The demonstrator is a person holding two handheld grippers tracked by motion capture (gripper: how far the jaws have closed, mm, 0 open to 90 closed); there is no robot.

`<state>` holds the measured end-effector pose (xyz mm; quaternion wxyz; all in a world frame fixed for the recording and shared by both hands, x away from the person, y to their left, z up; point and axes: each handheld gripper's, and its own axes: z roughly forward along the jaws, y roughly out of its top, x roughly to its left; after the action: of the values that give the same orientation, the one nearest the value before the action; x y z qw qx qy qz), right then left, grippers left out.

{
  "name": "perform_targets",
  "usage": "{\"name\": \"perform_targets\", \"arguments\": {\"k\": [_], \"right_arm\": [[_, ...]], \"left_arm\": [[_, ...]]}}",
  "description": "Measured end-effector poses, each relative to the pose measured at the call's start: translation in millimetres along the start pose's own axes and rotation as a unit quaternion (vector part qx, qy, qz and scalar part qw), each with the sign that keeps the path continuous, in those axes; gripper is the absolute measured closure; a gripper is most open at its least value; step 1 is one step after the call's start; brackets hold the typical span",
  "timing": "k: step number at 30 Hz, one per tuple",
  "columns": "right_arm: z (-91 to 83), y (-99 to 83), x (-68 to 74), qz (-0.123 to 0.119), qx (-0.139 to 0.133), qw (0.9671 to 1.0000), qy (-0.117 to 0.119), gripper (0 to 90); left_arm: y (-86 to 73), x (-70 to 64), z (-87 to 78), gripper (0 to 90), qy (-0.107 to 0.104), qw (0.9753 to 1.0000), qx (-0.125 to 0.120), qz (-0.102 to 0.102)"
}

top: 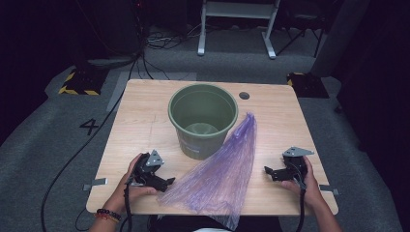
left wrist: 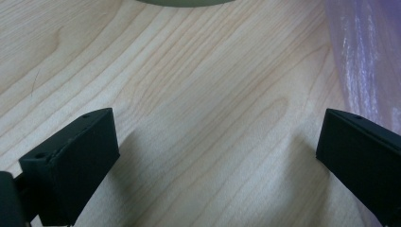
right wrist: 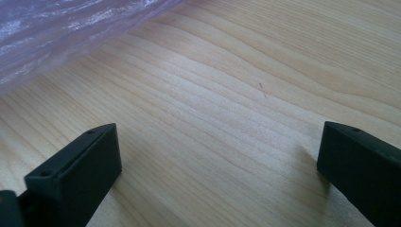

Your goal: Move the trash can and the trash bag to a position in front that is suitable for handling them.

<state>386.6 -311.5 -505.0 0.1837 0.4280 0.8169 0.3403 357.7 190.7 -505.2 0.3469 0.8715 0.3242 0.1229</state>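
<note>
Both hand-held tools rested low on the wooden table [top: 140,121] with their jaws spread wide and nothing between them. The left gripper [top: 169,182], at lower left of the high view, lay just beside the near edge of the purple plastic bag [top: 225,164]; in the left gripper view that bag [left wrist: 369,56] filled the upper right corner, close to the right-hand jaw, though contact could not be confirmed. The right gripper [top: 267,170], at lower right, lay apart from the bag, which crossed the upper left of the right gripper view [right wrist: 61,33]. The green bucket [top: 203,118] stood upright at centre, the bag's narrow end leaning against its side.
</note>
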Motion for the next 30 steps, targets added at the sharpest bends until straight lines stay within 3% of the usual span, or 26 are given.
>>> {"name": "perform_targets", "arguments": {"k": [6, 11, 18, 22, 25, 30], "right_arm": [[-0.1, 0.1, -0.7, -0.002, -0.001, 1.0, 0.001, 1.6], [-2.1, 0.0, 1.0, -0.018, -0.018, 0.9995, 0.019, 15.2], [-1.8, 1.5, 4.2, -0.03, -0.025, 0.999, 0.022, 15.9], [-2.0, 9.0, 15.1, -0.047, -0.044, 0.9974, 0.031, 17.4], [-4.8, 21.2, 34.1, -0.08, -0.077, 0.9932, 0.036, 25.2], [-4.5, 32.9, 47.4, -0.094, -0.101, 0.9884, 0.063, 35.2]], "left_arm": [[2.3, -0.6, 2.1, 0.0, 0.003, 1.0, 0.0, -0.002], [4.2, -2.6, 3.8, 0.0, 0.004, 1.0, 0.0, -0.003], [5.3, -4.0, 4.7, 0.0, 0.006, 1.0, 0.001, -0.004], [5.7, -4.4, 5.1, 0.0, 0.006, 1.0, 0.001, -0.005], [6.4, -4.3, 5.9, 0.0, 0.005, 1.0, 0.0, -0.004], [6.5, -4.3, 6.1, 0.0, 0.005, 1.0, -0.001, -0.004]]}}
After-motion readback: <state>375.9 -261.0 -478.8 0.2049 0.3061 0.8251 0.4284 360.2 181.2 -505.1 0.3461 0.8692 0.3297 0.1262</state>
